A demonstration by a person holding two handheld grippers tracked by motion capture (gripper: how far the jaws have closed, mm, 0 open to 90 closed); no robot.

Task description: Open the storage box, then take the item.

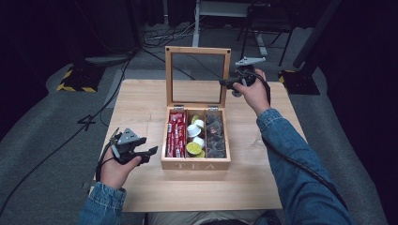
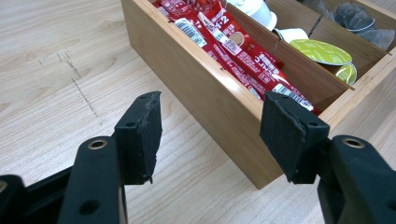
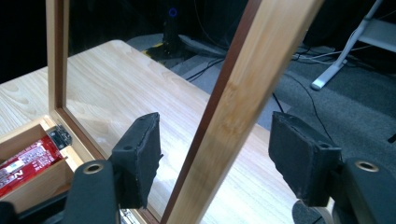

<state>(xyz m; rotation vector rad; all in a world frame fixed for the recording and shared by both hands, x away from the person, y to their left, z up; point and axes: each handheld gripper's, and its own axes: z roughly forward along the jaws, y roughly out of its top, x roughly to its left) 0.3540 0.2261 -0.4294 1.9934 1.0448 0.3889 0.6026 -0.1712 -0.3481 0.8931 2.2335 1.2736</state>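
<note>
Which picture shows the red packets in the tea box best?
The left gripper view: the red packets lie close up, with their barcodes and print visible, in the box's nearest compartment. The high view shows the red packets whole but small, filling the left compartment of the tea box. The right gripper view catches one packet end at its left edge.

Tea box [image 1: 195, 164] mid-table [image 1: 141, 98] (lid [image 1: 197, 50] upright behind); sachets [image 1: 176, 133] left, capsules [image 1: 195, 136] middle.

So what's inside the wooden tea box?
The wooden tea box holds red packets, white and green capsules, and dark tea bags. What lies underneath them is covered.
</note>
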